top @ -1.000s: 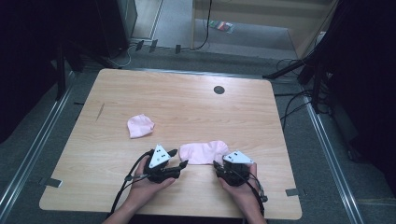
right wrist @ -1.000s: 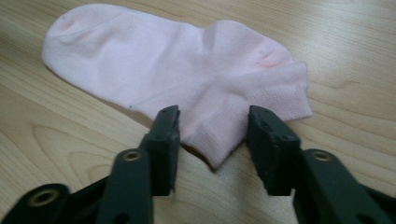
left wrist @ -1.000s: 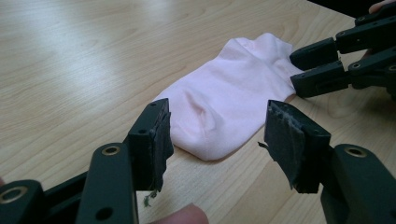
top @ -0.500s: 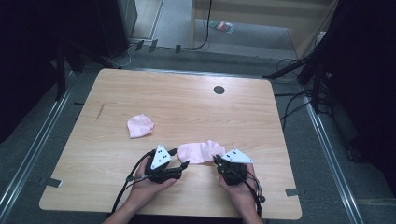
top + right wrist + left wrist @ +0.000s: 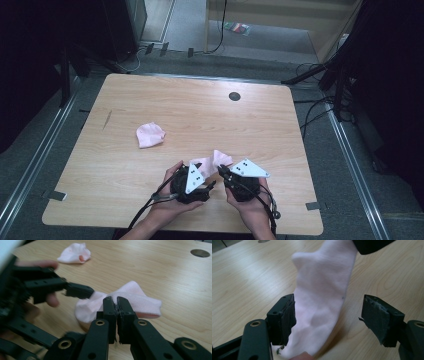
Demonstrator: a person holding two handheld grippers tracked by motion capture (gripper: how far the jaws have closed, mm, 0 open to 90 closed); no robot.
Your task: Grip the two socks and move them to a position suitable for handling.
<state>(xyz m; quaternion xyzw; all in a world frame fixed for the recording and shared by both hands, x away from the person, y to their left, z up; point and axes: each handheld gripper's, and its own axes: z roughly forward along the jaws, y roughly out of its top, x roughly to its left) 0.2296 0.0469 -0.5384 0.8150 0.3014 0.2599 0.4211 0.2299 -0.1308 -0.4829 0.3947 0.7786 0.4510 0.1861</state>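
Sock (image 5: 214, 161), pale pink, is lying near the front edge of the wooden table (image 5: 200, 115) in the high view, bunched up between the two grippers. Left gripper (image 5: 206, 176) and right gripper (image 5: 222, 172) are sitting close together, each held in a hand, both touching the sock's near end. Second pink sock (image 5: 150, 135) is lying crumpled well apart, up and to the left. Dark round hole (image 5: 234, 96) is showing in the table's far part.

Left gripper view: left gripper (image 5: 328, 320) is standing spread wide, jaws straddling the sock (image 5: 322, 295). Fabric is touching the left-hand pad; the right-hand pad is standing clear of it. Sock is rising off the table toward the top, where a black jaw of the other gripper is meeting it.

Right gripper view: right gripper (image 5: 116, 301) is pinching a raised fold of the sock (image 5: 135, 300), jaws pressed together on the fabric. Left gripper's jaw tip is touching the sock's left part. Second sock (image 5: 73, 253) is sitting at the far left; hole (image 5: 200, 253) at far right.
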